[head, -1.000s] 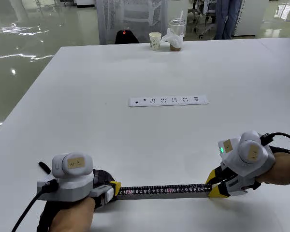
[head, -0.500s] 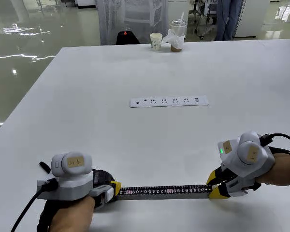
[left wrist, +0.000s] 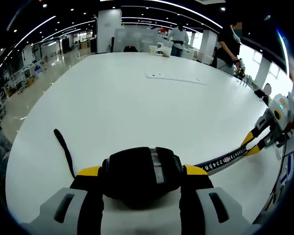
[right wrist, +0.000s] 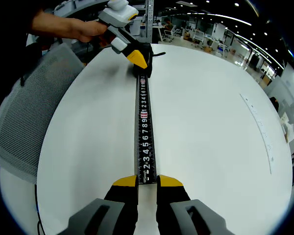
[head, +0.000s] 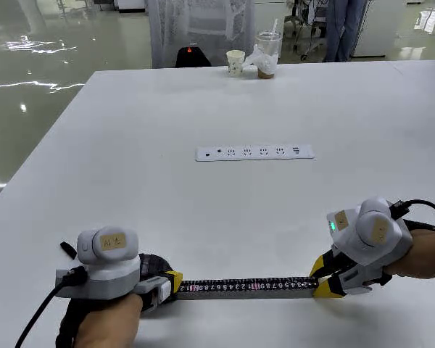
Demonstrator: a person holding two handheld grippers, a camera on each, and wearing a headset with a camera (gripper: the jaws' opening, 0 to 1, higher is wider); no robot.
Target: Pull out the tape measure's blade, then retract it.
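Writing: the blade [right wrist: 145, 142] has white digits on black, 2 to 9 reading outward from the right jaws, then a red-boxed mark, then smaller digits repeating toward the far end. Tan stickers [head: 113, 241] sit on both gripper heads, but the text is too small to read.

Versus 0.5 s ago, nothing has moved. Both grippers are in the same spots and the same length of blade is out. Only the head camera has drifted slightly.

The left gripper [head: 167, 283] has its jaws clamped on the black tape measure case [left wrist: 142, 171], one yellow tip on each side. A black strap [left wrist: 63, 147] trails off the case to the left of those jaws.

The right gripper [right wrist: 147, 182] has its jaws closed on the blade's free end, which sits between the yellow tips.

The blade lies flat on the white table [head: 203, 203], printed face up. Its long axis runs straight ahead from the right jaws to the case in the left jaws. In the head view it spans the gap between the two grippers.

A power strip [head: 254, 152] lies well beyond both jaws.
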